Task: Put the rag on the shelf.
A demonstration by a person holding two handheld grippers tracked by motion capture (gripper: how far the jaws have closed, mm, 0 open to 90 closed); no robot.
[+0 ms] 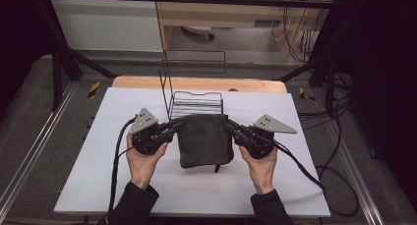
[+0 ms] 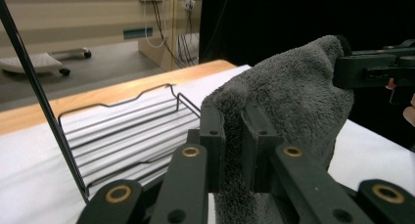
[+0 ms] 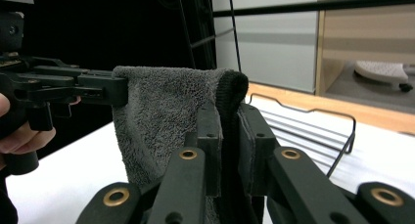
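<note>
A dark grey towel (image 1: 204, 141) hangs between my two grippers above the white table top (image 1: 123, 185). My left gripper (image 1: 178, 123) is shut on the towel's upper left corner, and my right gripper (image 1: 227, 123) is shut on its upper right corner. In the left gripper view the towel (image 2: 293, 97) is pinched between the jaws of my left gripper (image 2: 234, 131), with the other gripper's jaw at the far corner. In the right gripper view my right gripper (image 3: 230, 121) clamps the folded towel (image 3: 161, 116) edge. The towel's lower edge rests near the table.
A black wire rack (image 1: 196, 103) with a tall upright frame stands just behind the towel; it also shows as the rack (image 2: 127, 136) and the rack (image 3: 308, 131) in the gripper views. A wooden strip (image 1: 147, 82) borders the table's far edge. Cables trail from both grippers.
</note>
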